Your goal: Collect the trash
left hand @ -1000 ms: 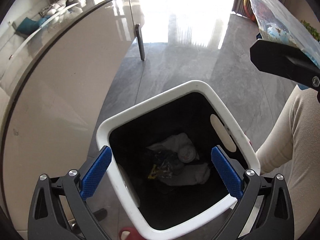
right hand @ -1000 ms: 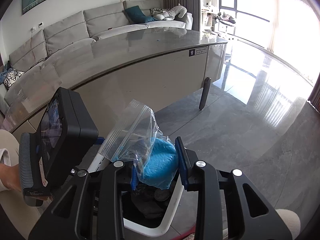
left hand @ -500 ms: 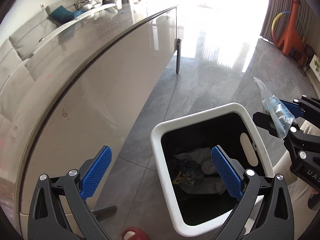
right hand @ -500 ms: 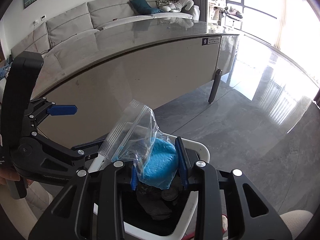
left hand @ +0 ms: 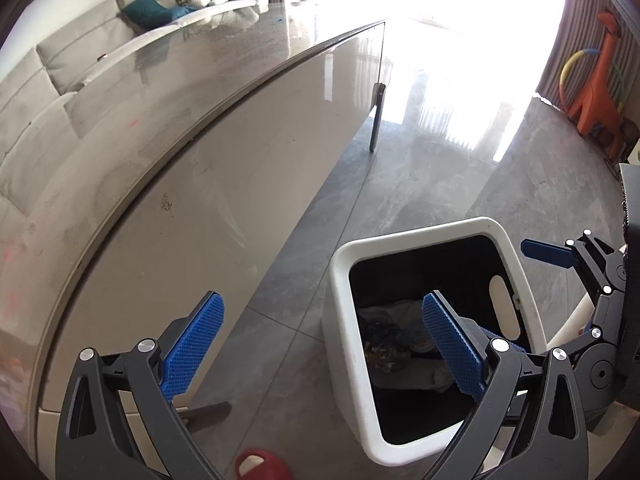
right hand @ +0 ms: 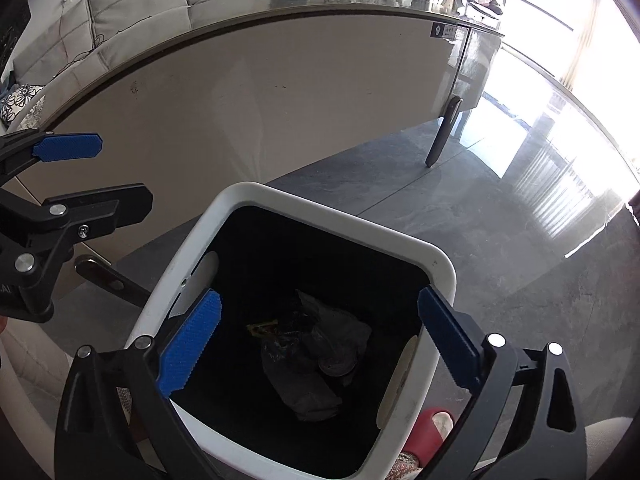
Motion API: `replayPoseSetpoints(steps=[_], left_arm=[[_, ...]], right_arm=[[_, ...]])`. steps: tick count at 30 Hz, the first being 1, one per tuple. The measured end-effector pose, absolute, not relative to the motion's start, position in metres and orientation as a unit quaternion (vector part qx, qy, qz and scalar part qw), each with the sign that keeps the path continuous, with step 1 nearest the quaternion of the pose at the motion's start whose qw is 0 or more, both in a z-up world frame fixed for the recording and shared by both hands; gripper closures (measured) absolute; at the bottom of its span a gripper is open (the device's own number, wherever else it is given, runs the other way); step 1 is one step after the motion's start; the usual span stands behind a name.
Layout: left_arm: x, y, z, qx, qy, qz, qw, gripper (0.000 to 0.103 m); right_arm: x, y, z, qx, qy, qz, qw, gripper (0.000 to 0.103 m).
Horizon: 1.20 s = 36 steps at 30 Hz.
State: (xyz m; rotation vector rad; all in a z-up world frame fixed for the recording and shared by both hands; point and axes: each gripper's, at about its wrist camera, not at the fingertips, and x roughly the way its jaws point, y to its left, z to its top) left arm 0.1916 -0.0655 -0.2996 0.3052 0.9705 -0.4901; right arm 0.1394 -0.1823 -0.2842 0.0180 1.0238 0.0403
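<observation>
A white bin (right hand: 320, 208) with a black inside stands on the floor beside the table. My right gripper (right hand: 319, 294) hangs right over its mouth, jaws opening wide with nothing between them. Crumpled trash (right hand: 316, 360) lies at the bottom, including a clear bag and wrappers. My left gripper (left hand: 322, 298) is open and empty, held left of the bin (left hand: 420, 236), over the floor and the bin's left rim. In the right wrist view the left gripper (right hand: 92, 174) shows at the left edge. One blue finger of the right gripper (left hand: 544, 252) reaches in from the right in the left wrist view.
The beige side panel of a long table (left hand: 224, 208) rises close behind the bin, with a dark leg (right hand: 442, 136) at its far end. A red slipper (right hand: 432, 424) sits by the bin's near corner. An orange toy giraffe (left hand: 596, 92) stands far right. Grey tiled floor stretches toward the windows.
The right gripper sank toward the bin and opened; the clear bag with the blue lump is gone from its jaws. The left gripper swung left, off the bin.
</observation>
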Motion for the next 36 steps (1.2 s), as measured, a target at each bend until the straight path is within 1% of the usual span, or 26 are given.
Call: replayPoseSetpoints(steps=[10, 16, 23, 27, 32, 36], left_arm=[[0.188, -0.059, -0.288, 0.124, 0.443, -0.24, 0.855, 0.005], [0.19, -0.048, -0.275, 0.095, 0.437, -0.235, 0.863, 0.005], [0.2, -0.016, -0.243, 0.049, 0.402, -0.184, 0.896, 0.005], [0.21, 0.01, -0.224, 0.019, 0.398, -0.158, 0.904, 0.005], [0.212, 0.042, -0.193, 0.014, 0.361, -0.13, 0.923, 0.005], [0.21, 0.064, -0.172, 0.028, 0.338, -0.101, 0.935, 0.005]], right_arm=[[0.135, -0.181, -0.266, 0.0, 0.467, 0.013, 0.884, 0.005], [0.132, -0.179, -0.241, -0.01, 0.43, -0.005, 0.903, 0.005], [0.136, -0.171, -0.197, -0.018, 0.376, -0.004, 0.927, 0.005], [0.144, -0.162, -0.172, -0.019, 0.345, -0.006, 0.938, 0.005], [0.154, -0.147, -0.143, -0.016, 0.307, -0.011, 0.952, 0.005], [0.171, -0.131, -0.126, 0.002, 0.291, 0.004, 0.957, 0.005]])
